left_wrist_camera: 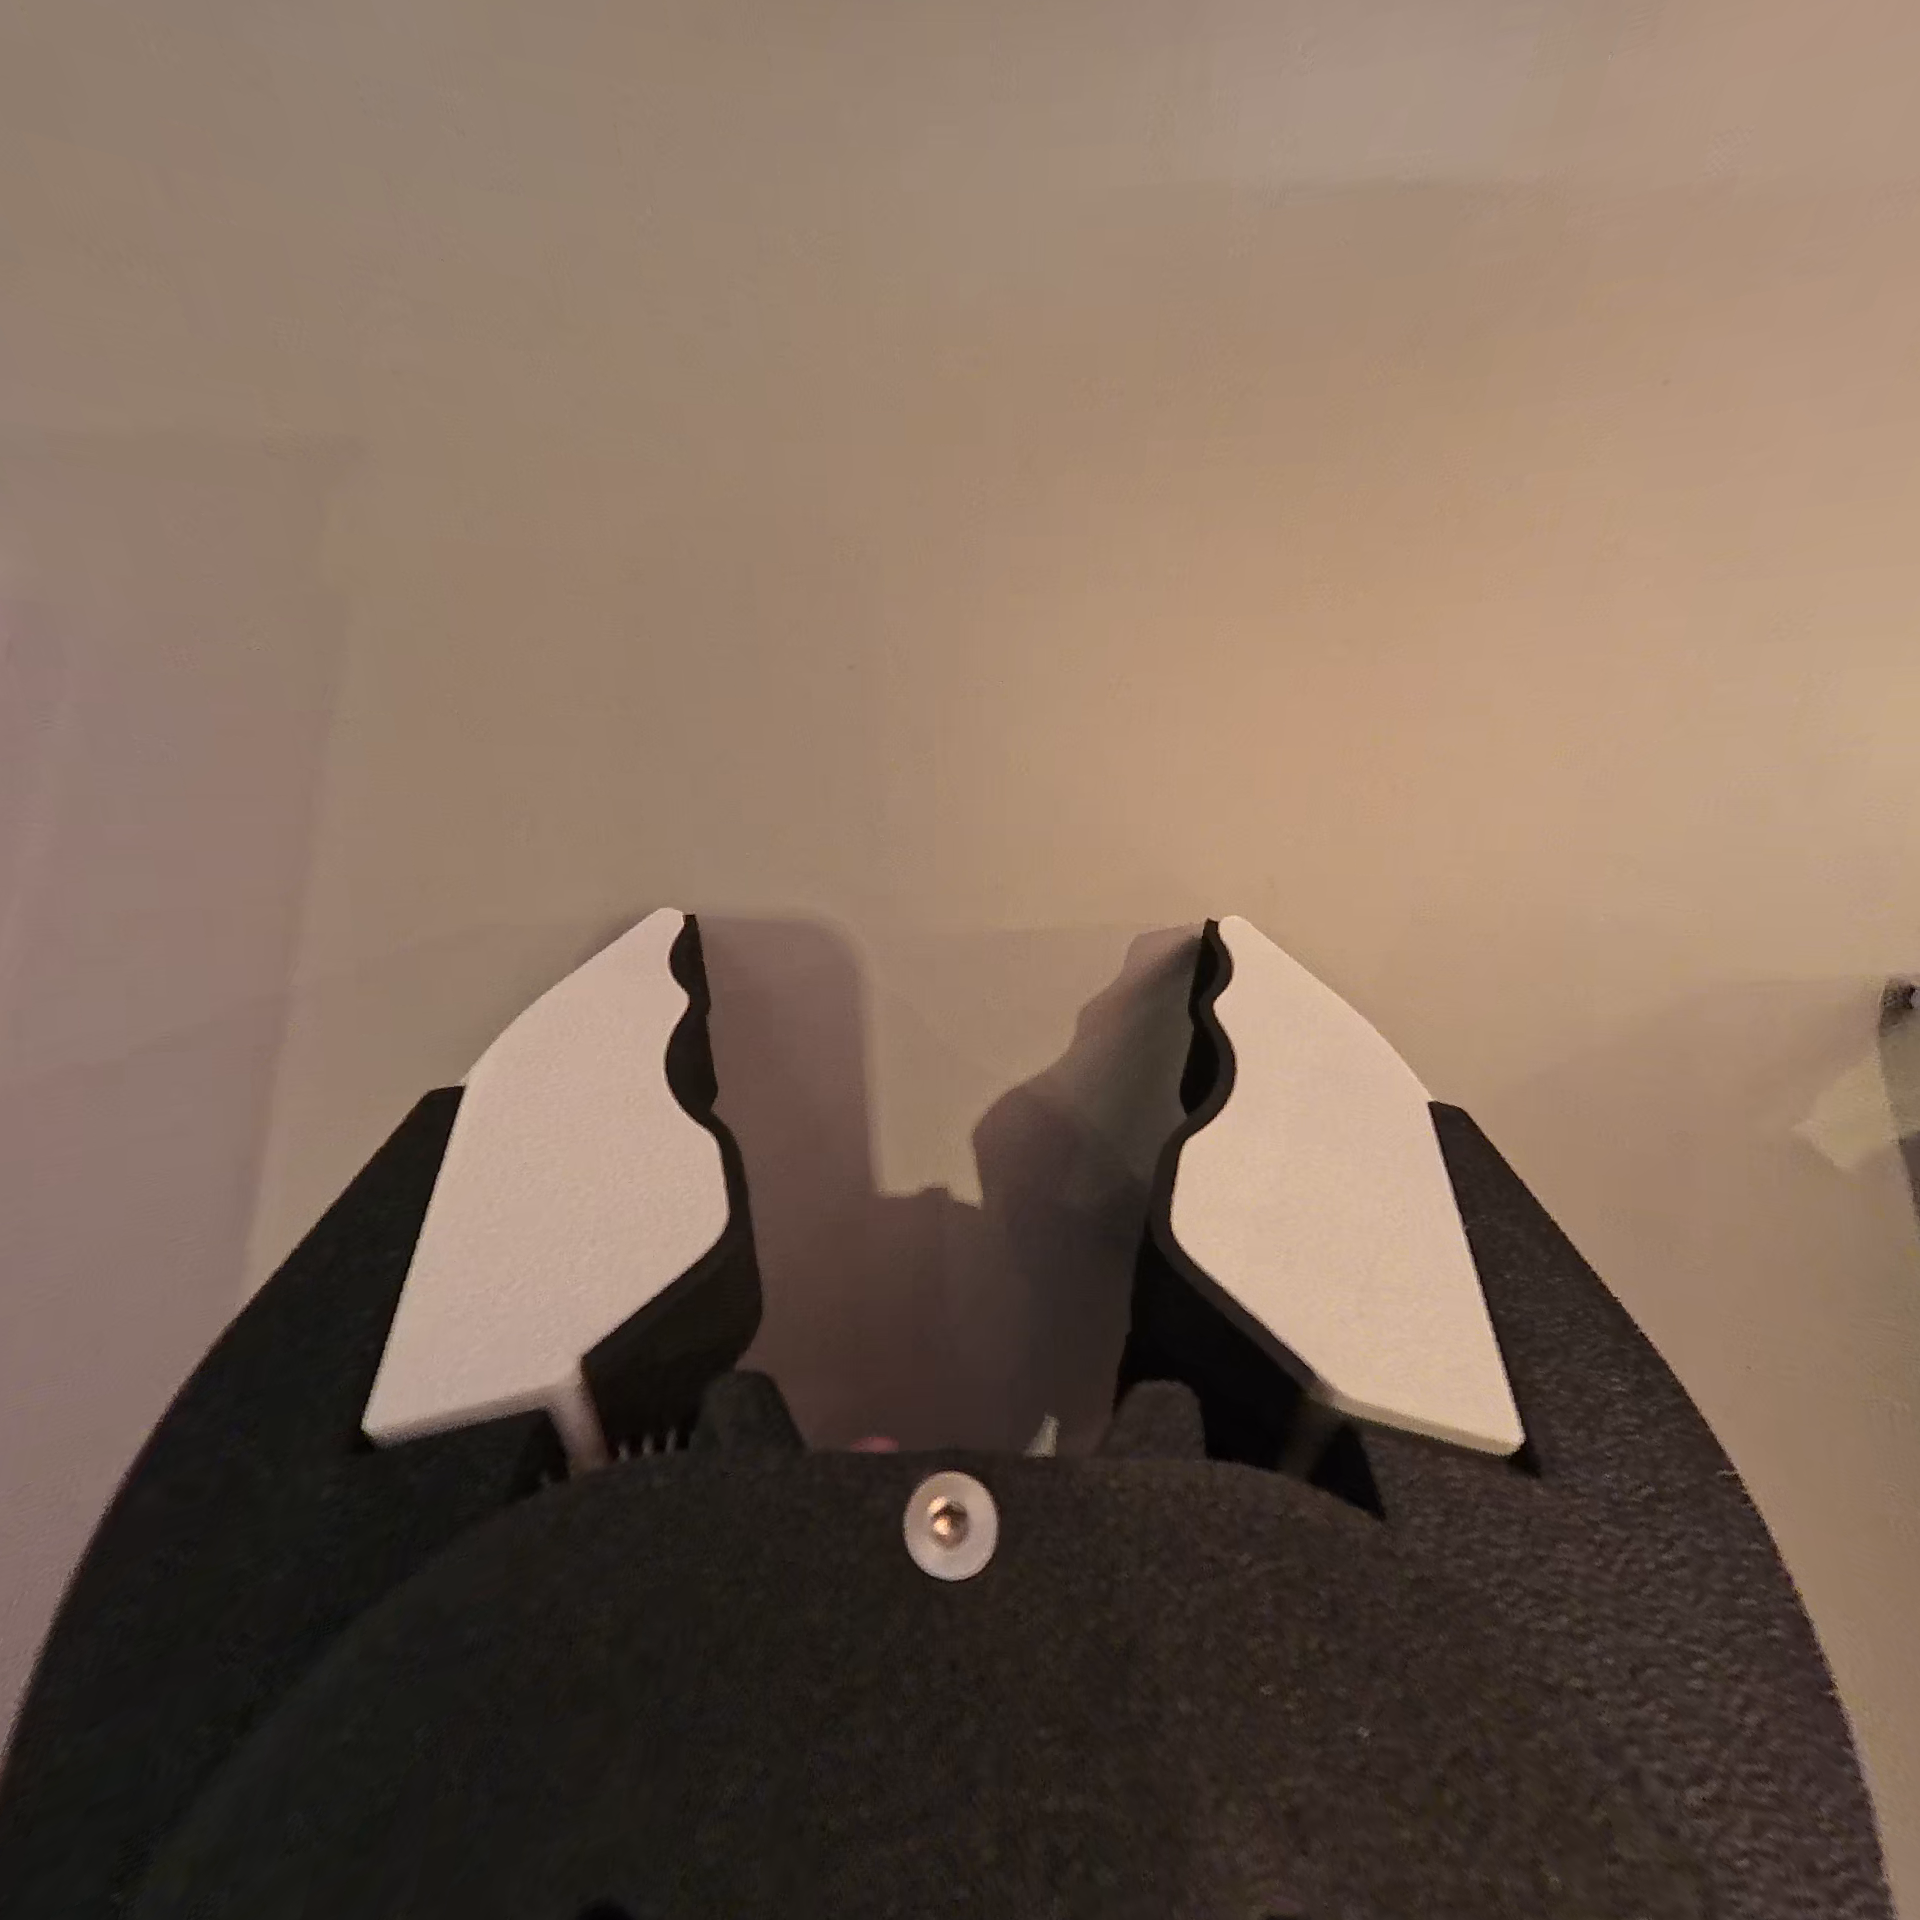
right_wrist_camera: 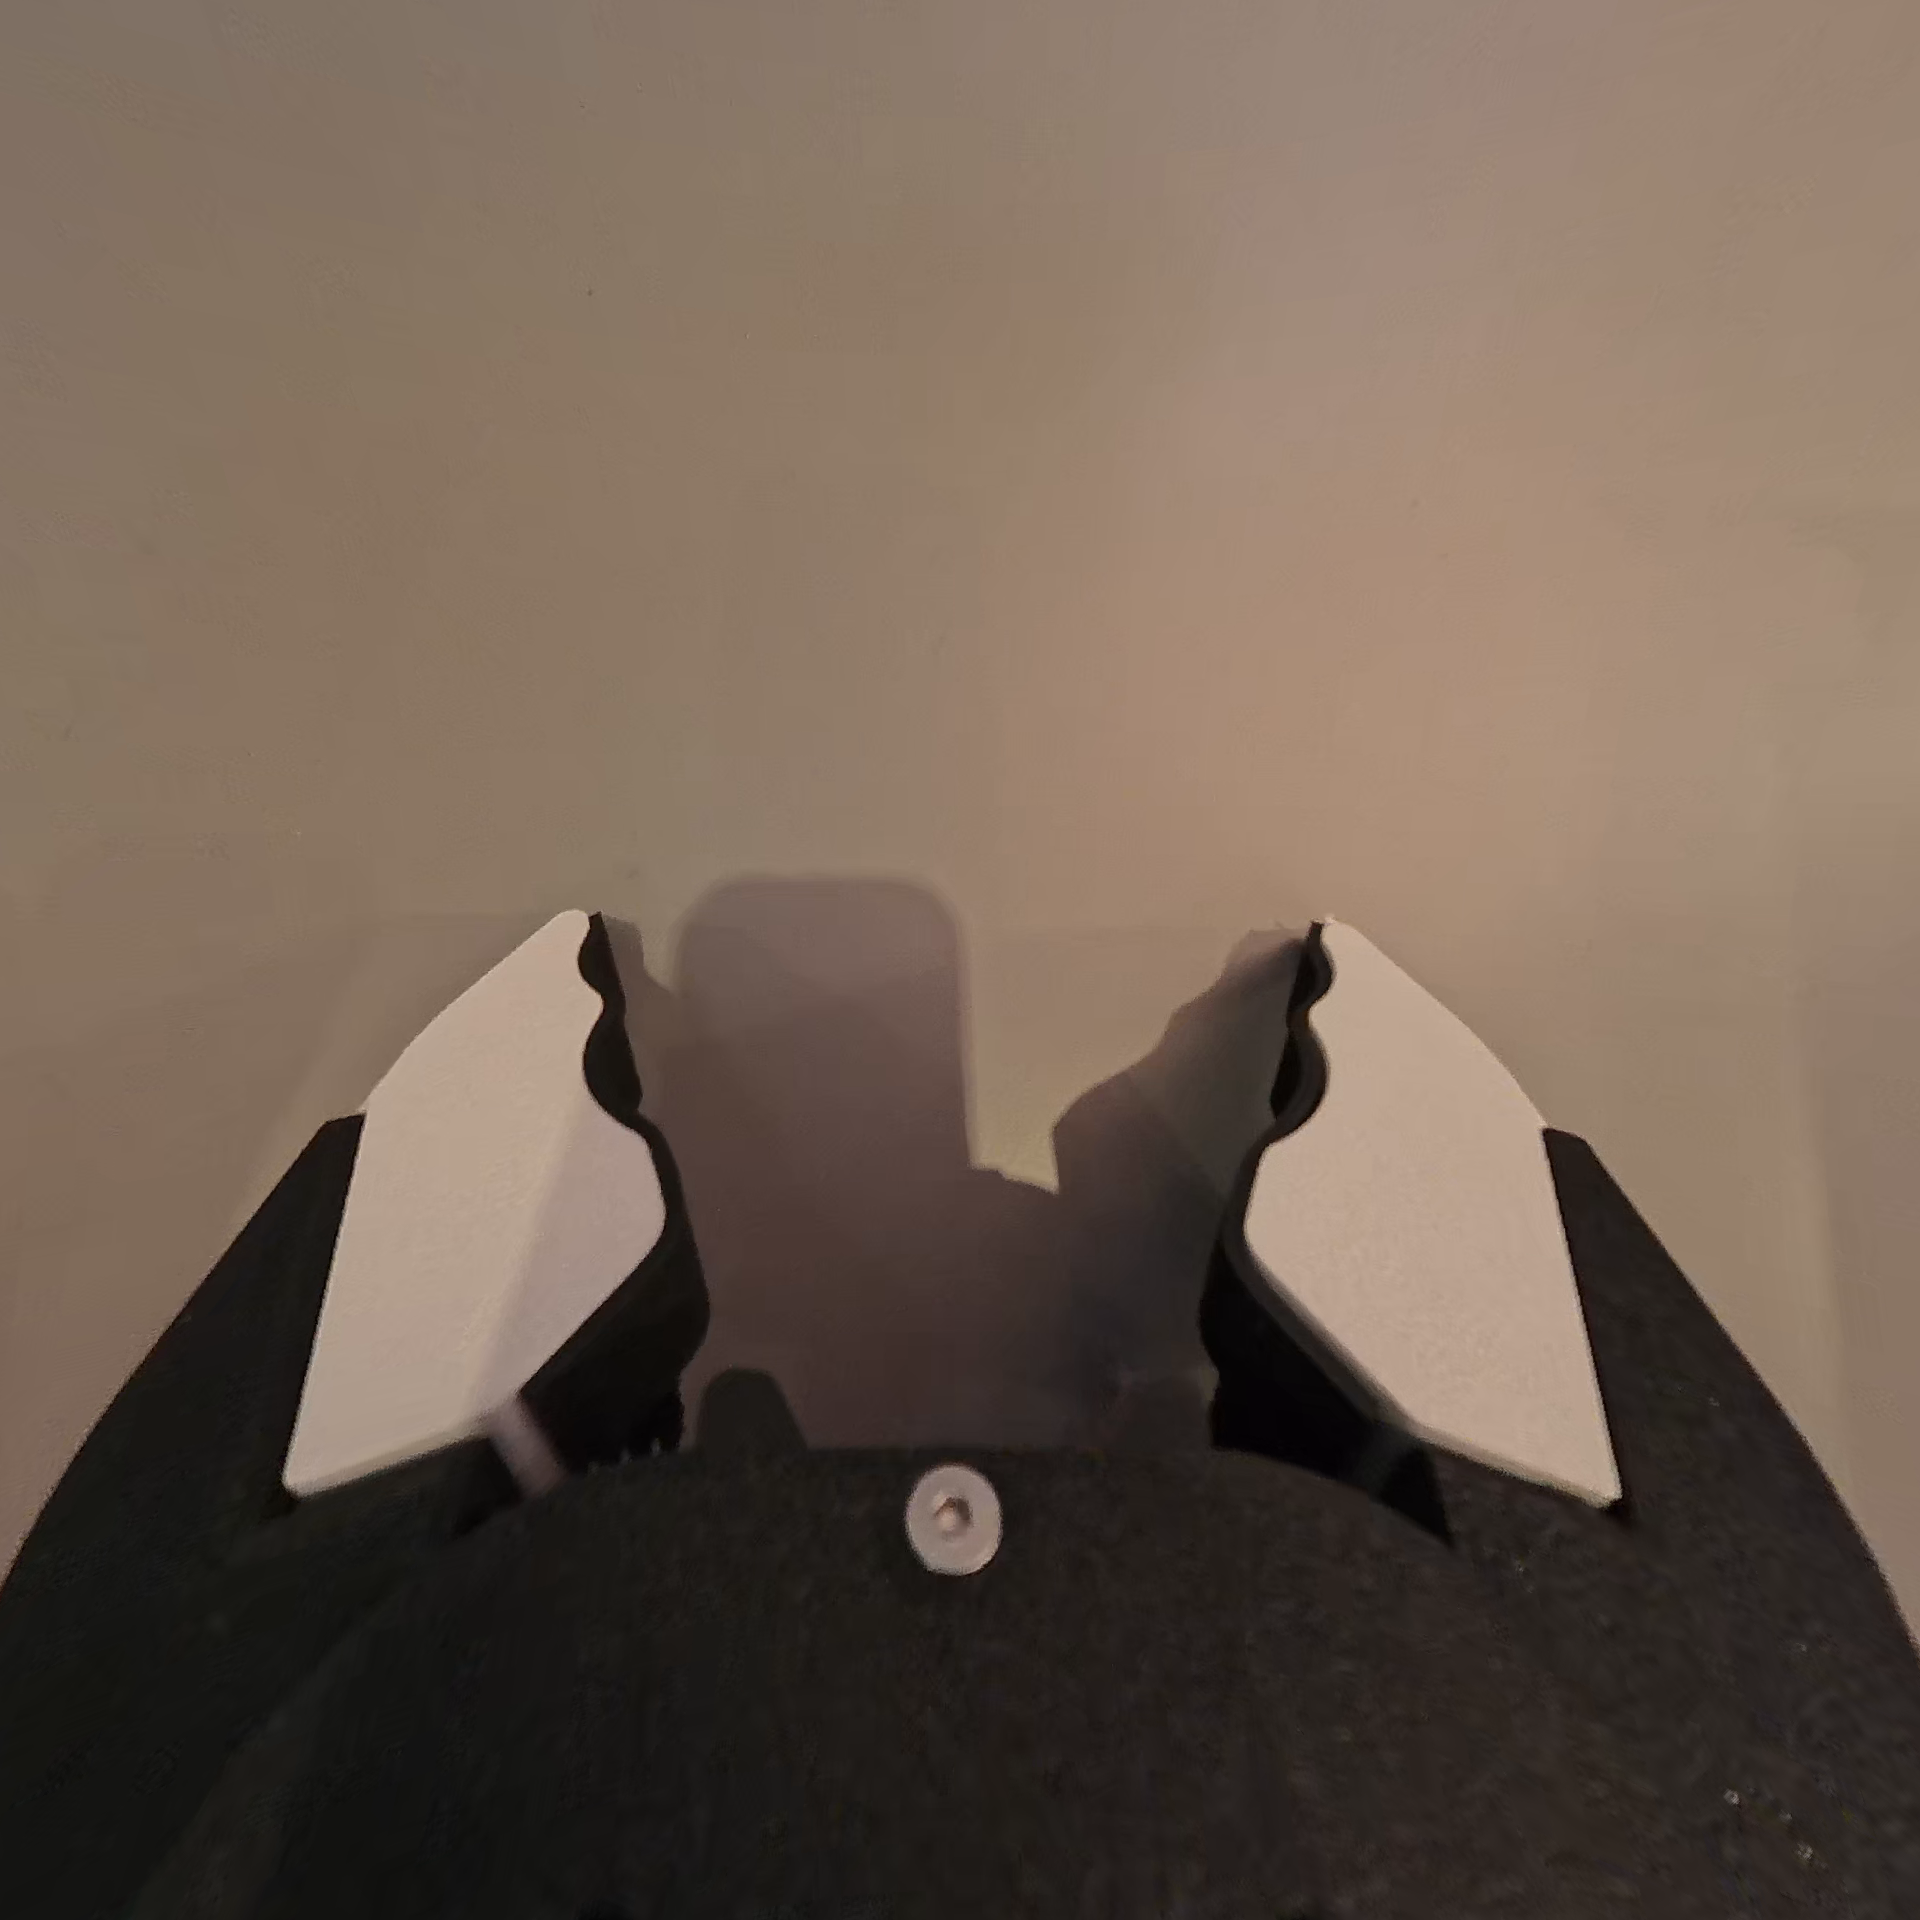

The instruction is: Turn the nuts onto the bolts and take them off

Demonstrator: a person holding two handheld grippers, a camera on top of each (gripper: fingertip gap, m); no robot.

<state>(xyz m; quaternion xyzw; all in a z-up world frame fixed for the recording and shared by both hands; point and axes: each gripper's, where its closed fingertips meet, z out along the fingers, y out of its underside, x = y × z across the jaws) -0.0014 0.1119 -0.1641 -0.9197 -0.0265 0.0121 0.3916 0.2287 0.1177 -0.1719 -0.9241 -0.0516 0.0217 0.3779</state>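
Observation:
No nuts or bolts show in either view. My left gripper (left_wrist_camera: 951, 935) is open and empty, its white fingers (left_wrist_camera: 582, 1174) with black wavy pads spread wide, tips close to a plain beige surface (left_wrist_camera: 935, 520). My right gripper (right_wrist_camera: 961, 935) is also open and empty, its white fingers (right_wrist_camera: 488, 1195) spread wide over the same kind of plain beige surface (right_wrist_camera: 935, 468). Each gripper casts a dark shadow on the surface between its fingers.
At the right edge of the left wrist view a small pale piece like tape (left_wrist_camera: 1860, 1117) sits beside a dark object that is cut off by the frame. A faint vertical edge runs down the far left of that view.

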